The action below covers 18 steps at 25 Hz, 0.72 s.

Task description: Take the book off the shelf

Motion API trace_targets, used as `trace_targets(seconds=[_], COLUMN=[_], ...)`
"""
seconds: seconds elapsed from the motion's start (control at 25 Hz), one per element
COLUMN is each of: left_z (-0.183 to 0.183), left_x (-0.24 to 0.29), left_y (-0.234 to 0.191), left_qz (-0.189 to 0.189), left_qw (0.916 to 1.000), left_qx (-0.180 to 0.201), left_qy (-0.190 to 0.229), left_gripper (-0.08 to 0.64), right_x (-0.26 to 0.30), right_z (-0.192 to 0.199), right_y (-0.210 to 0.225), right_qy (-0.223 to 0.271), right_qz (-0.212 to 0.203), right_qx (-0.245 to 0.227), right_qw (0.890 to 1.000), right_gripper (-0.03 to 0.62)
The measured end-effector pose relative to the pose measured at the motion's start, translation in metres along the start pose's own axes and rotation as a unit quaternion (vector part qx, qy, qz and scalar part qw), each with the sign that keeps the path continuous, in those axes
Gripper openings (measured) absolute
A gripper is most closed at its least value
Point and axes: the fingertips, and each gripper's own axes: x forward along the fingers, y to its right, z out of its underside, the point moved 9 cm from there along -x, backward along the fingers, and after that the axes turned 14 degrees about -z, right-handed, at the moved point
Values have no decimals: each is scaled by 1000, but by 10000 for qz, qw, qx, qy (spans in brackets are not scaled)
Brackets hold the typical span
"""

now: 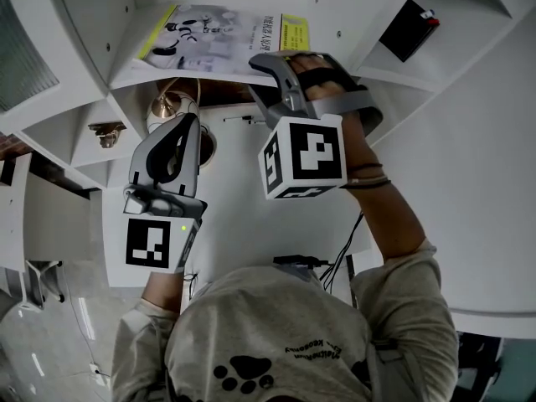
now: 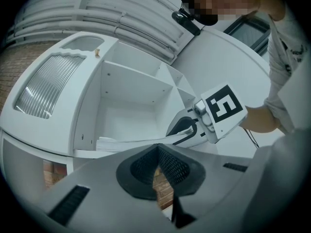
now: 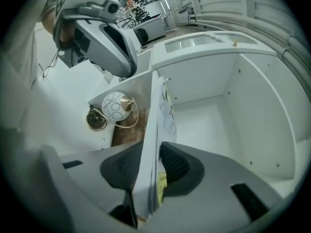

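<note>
A thin book (image 1: 218, 36) with a white cover and a yellow strip lies flat on a board of the white shelf (image 1: 100, 120). My right gripper (image 1: 270, 64) reaches up to its near edge. In the right gripper view the book (image 3: 164, 113) stands edge-on between the two pads, and my right gripper (image 3: 148, 171) is shut on it. The left gripper view shows the book (image 2: 129, 141) with that gripper's jaws above and below its right end. My left gripper (image 1: 186, 126) hangs lower left of the book, shut and empty, with its pads (image 2: 167, 164) pressed together.
A white ball ornament with gold trim (image 1: 170, 107) sits in the compartment under the book, close to my left gripper. A black box (image 1: 408, 28) lies in the upper right compartment. A small brown item (image 1: 106, 132) is on a left shelf. Cables (image 1: 342, 262) hang below.
</note>
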Motion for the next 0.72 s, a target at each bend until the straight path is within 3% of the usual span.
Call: trace_targets(seconds=[0.2, 0.36, 0.56, 0.64, 0.72], left_z=[0, -5, -14, -15, -17], left_x=[1, 8, 22, 29, 40], left_y=[0, 2, 3, 3, 4], left_qz=[4, 242, 243, 218, 228], left_qw=[9987, 9890, 9607, 9454, 9233], left_qx=[501, 1456, 2766, 3251, 3832], left_qy=[6, 21, -12, -49, -116], left_gripper=[9, 11, 17, 106, 180], right_x=[-3, -3, -7, -9, -11], right_z=[1, 1, 1, 1, 2], right_y=[1, 2, 4, 5, 5], right_qy=[80, 100, 174, 204, 230], right_qz=[65, 20, -41, -73, -104], right_qx=[-9, -14, -5, -16, -36], right_qw=[9999, 9999, 9998, 9998, 9997], right_gripper=[97, 94, 94, 94, 94])
